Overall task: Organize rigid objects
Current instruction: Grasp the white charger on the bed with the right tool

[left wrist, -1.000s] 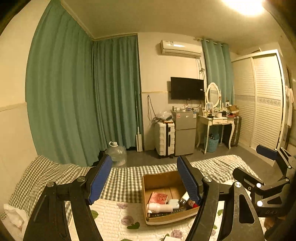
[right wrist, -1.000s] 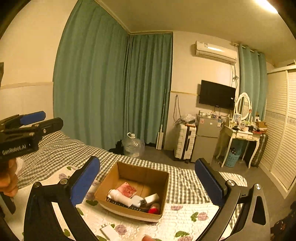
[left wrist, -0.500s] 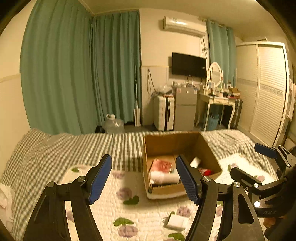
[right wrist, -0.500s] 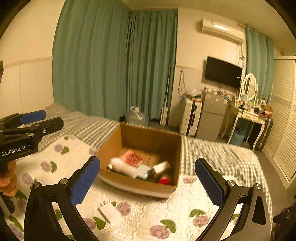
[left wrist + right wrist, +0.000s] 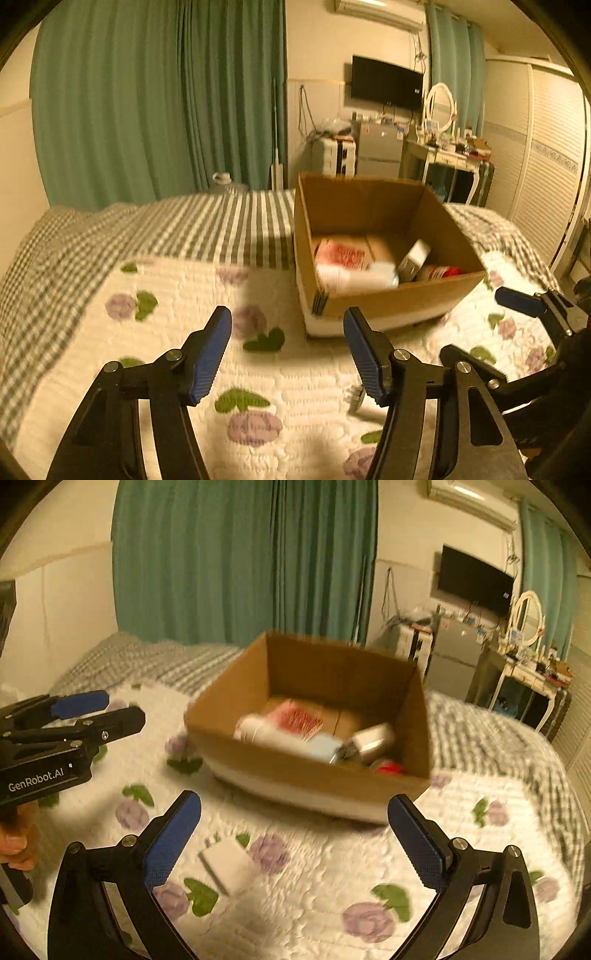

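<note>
An open cardboard box (image 5: 388, 306) (image 5: 295, 771) stands on the flowered quilt. In it lie a white bottle (image 5: 266, 734), a red-patterned packet (image 5: 299, 718), a small pale carton (image 5: 373, 740) and a red-topped item (image 5: 388, 768). A white adapter block (image 5: 229, 864) lies on the quilt in front of the box. In the left wrist view it (image 5: 354, 398) is half hidden behind a finger. My left gripper (image 5: 286, 325) (image 5: 122, 707) hovers left of the box, its jaws closing with nothing between them. My right gripper (image 5: 295, 808) (image 5: 480, 325) is open above the block.
The bed has a quilt (image 5: 332, 886) in front and a checked sheet (image 5: 184, 229) behind. Green curtains (image 5: 147, 110), a suitcase, a small fridge, a dressing table (image 5: 447, 155) and a wardrobe stand beyond. A hand (image 5: 14, 845) holds the left gripper's handle.
Both grippers have sunk toward the bed and tipped downward, so the box and quilt loom closer. The left jaws have narrowed. The white block now lies between the right fingers' line.
</note>
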### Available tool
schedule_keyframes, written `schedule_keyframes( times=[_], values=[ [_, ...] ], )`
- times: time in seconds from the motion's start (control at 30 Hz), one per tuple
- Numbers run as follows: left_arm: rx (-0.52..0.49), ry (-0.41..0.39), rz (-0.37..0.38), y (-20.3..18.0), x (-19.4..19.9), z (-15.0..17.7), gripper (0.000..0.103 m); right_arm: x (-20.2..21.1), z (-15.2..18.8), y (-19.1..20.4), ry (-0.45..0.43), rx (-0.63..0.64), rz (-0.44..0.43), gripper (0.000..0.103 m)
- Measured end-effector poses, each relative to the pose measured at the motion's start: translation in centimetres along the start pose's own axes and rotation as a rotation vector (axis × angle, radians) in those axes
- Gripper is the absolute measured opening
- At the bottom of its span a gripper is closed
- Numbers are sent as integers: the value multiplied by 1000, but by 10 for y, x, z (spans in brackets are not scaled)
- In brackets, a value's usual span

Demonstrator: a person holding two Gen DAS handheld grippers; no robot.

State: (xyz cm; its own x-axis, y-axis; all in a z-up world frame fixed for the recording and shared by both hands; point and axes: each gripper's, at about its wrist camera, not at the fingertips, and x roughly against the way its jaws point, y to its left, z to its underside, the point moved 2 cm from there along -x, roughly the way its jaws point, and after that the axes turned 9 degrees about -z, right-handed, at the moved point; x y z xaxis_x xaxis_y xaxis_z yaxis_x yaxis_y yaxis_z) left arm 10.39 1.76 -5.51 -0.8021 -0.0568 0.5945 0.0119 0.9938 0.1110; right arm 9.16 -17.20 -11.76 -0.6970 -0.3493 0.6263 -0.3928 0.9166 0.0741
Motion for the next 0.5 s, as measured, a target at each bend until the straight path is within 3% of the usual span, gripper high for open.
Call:
schedule_keyframes(
  times=[0.03,0.13,0.5],
  values=[
    [2,14,0,2,-4,4,61,-6,5,1,15,-2,-4,100],
    [13,85,31,6,-18,20,39,-26,18,6,67,-3,-19,99],
    [-39,241,80,-3,-46,57,38,-80,43,20,223,18,-71,94]
  ],
)
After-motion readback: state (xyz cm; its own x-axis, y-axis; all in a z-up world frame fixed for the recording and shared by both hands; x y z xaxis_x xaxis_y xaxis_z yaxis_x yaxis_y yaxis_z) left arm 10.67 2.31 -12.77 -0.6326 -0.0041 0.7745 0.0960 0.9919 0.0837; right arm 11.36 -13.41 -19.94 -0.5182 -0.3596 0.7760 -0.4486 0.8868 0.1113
